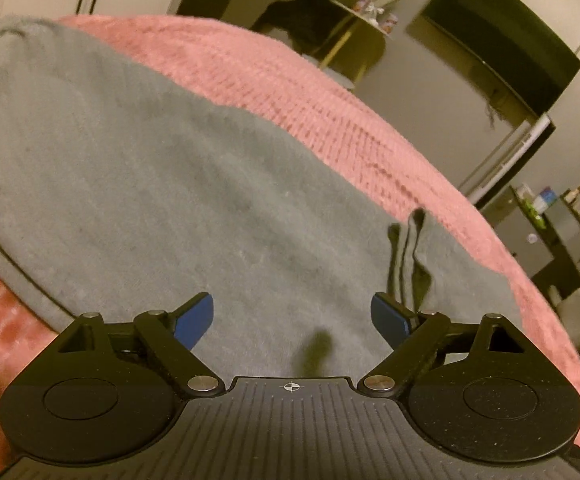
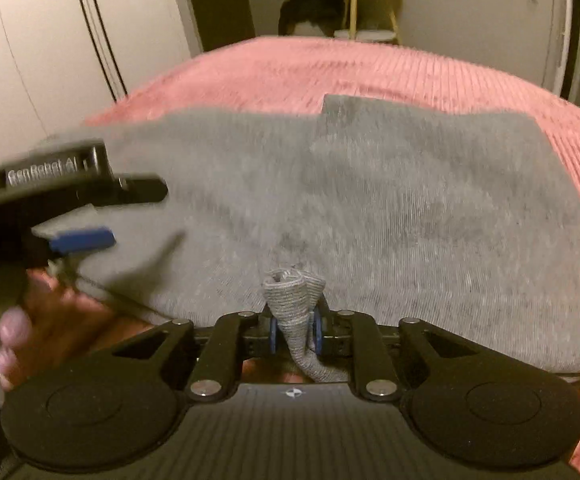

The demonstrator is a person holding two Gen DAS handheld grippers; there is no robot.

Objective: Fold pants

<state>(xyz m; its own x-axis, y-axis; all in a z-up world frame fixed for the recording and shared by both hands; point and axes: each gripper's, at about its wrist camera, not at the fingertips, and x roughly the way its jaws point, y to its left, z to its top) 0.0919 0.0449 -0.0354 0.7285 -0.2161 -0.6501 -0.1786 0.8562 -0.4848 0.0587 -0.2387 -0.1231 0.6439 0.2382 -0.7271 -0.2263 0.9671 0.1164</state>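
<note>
Grey pants (image 1: pixel 150 168) lie spread on a pink bedspread (image 1: pixel 290 80). In the left wrist view my left gripper (image 1: pixel 291 320) hovers over the grey cloth with its blue pads (image 1: pixel 196 320) wide apart and nothing between them. A small bunched fold (image 1: pixel 409 256) of the cloth stands up just past its right finger. In the right wrist view my right gripper (image 2: pixel 294 334) is shut on a bunched piece of the grey pants (image 2: pixel 409 200), which sticks up between the blue pads. The left gripper (image 2: pixel 82 212) shows at the left edge there, held by a hand (image 2: pixel 30 332).
The pink bedspread (image 2: pixel 329 68) surrounds the pants on all sides. Beyond the bed stand a small wooden table (image 2: pixel 369 4) with dark clothing beside it, pale wardrobe doors (image 2: pixel 50 40) on the left, and a shelf with bottles (image 1: pixel 549 216) at the right.
</note>
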